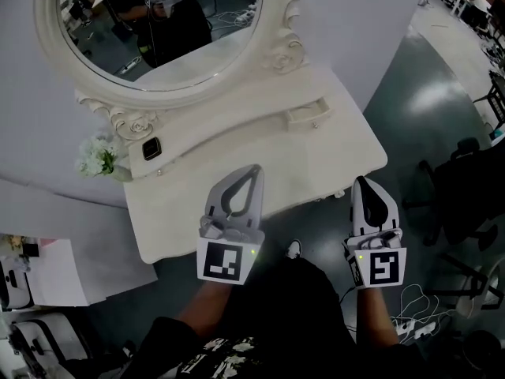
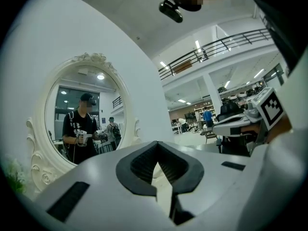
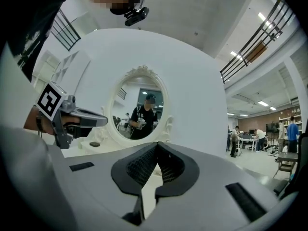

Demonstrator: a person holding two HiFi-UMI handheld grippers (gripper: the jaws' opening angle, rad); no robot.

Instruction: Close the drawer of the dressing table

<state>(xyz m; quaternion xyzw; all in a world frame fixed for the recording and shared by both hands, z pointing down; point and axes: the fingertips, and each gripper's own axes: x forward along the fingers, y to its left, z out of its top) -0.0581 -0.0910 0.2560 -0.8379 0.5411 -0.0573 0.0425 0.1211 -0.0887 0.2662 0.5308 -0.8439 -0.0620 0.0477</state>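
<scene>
The white dressing table with its oval mirror stands in front of me. From above, no pulled-out drawer shows below its front edge. A small drawer front sits on the raised back shelf. My left gripper is held level over the front part of the tabletop, shut with nothing in it. Just off the table's front right edge my right gripper is also shut and empty. Both point toward the mirror.
White flowers and a small black object lie at the table's left back. A dark office chair and floor cables are to the right. White boxes stand on the floor at left.
</scene>
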